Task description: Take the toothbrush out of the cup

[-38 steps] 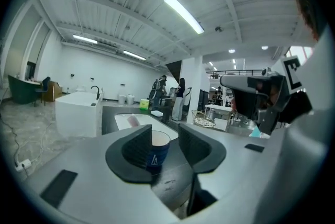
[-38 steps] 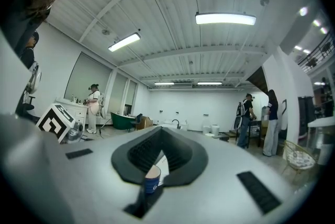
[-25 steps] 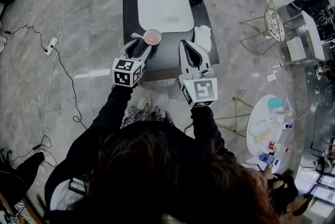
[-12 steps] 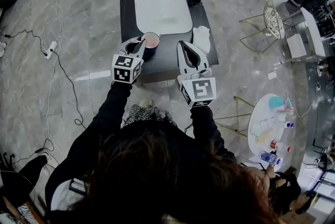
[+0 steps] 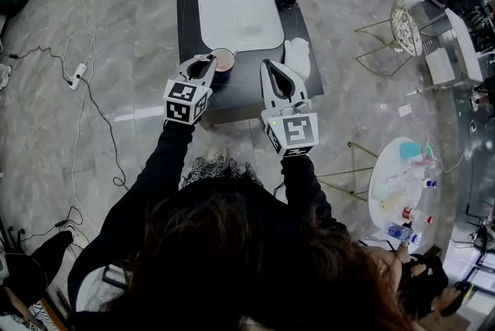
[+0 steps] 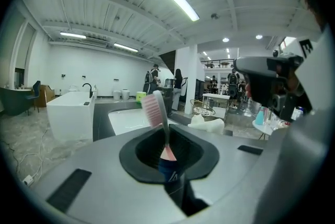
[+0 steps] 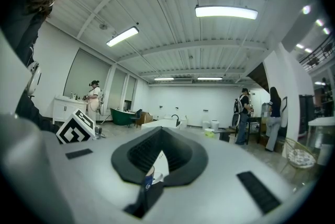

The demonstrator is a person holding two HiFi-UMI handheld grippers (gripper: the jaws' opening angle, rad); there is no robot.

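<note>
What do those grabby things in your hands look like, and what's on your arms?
The left gripper and right gripper are light grey tapered shells, black-lined inside, each with a cube of black-and-white square markers. Long black sleeves cover both arms. The left jaws are closing on a pink toothbrush.

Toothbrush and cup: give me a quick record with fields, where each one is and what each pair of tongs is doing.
toothbrush: pink head upright, handle between the left tongs
cup: on the dark counter, at the front edge of the basin
left tongs: closing on the toothbrush handle, at the cup's left rim
right tongs: shut, empty, apart from the cup on its right
</note>
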